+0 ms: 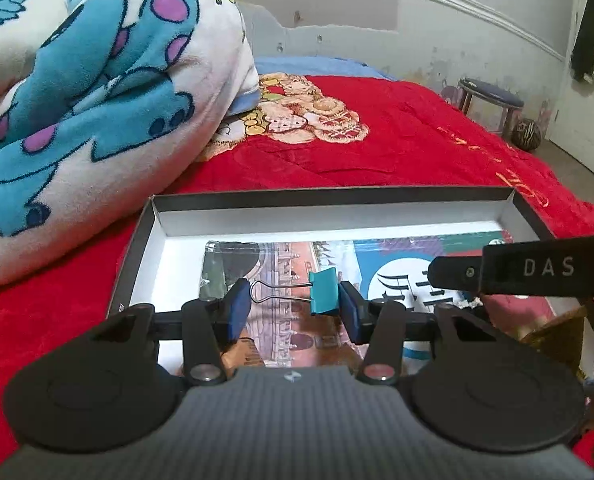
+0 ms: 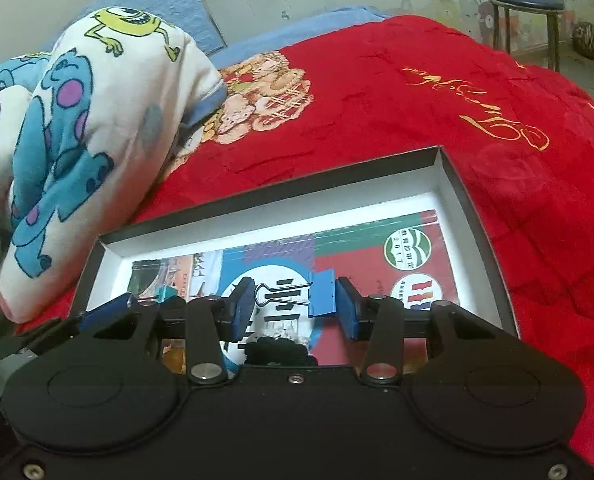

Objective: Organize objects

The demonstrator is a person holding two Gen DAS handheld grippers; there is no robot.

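Observation:
A shallow black box with a white inside (image 1: pixel 513 204) lies on the red bed cover, with printed books (image 1: pixel 281 264) flat inside; in the right wrist view the box rim (image 2: pixel 453 176) and a red book (image 2: pixel 377 248) show. My left gripper (image 1: pixel 295 306) is shut on a teal binder clip (image 1: pixel 323 292), its wire handles pointing left, held over the box. My right gripper (image 2: pixel 295 304) is shut on a blue binder clip (image 2: pixel 323 294), wire handles to the left, over the box. The right gripper's arm crosses the left wrist view (image 1: pixel 537 270).
A rolled cartoon blanket (image 1: pixel 77 92) lies to the left of the box. The red cover (image 1: pixel 417 140) spreads beyond and to the right. A stool (image 1: pixel 491 98) and a ball (image 1: pixel 527 132) stand on the floor by the far wall.

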